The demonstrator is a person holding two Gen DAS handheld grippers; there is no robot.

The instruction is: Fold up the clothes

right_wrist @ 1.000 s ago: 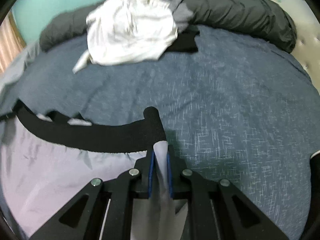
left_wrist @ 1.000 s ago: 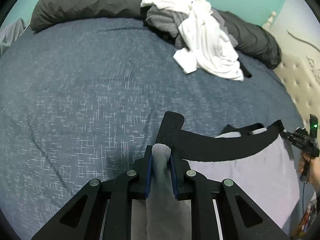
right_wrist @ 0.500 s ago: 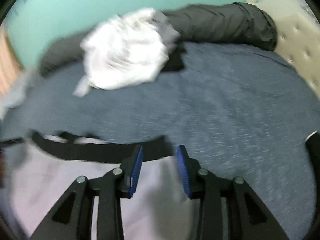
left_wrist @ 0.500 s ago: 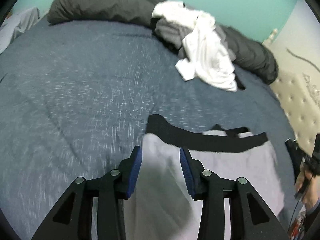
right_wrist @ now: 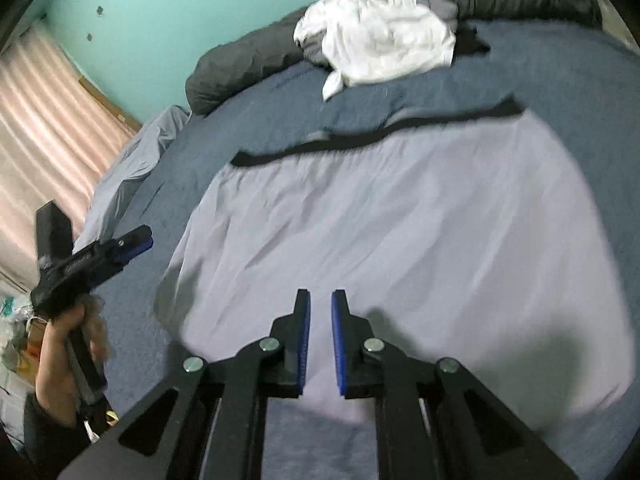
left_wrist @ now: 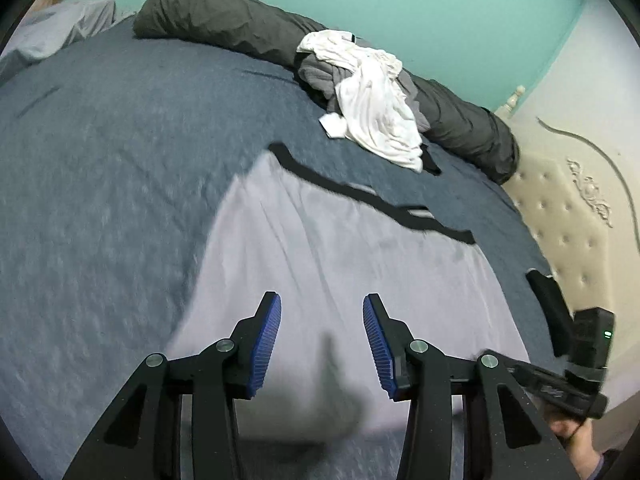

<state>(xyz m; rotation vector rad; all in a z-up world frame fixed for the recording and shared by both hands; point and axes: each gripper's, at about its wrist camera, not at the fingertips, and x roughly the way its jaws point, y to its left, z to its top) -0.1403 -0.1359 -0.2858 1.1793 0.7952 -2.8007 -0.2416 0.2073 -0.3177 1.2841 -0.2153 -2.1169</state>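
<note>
Lilac garment (left_wrist: 340,264), one, lies flat; both tongs (left_wrist: 322,344) (right_wrist: 320,340) apart, empty.

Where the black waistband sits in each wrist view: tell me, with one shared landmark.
Left wrist: the black waistband slants from upper centre down to the right, beyond the open fingers.
Right wrist: it runs across the upper middle, rising to the right.
Shared landmark: the white clothes pile just beyond it.

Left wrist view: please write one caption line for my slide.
Open left gripper above a lavender garment with black waistband, spread on the blue bed.
</note>
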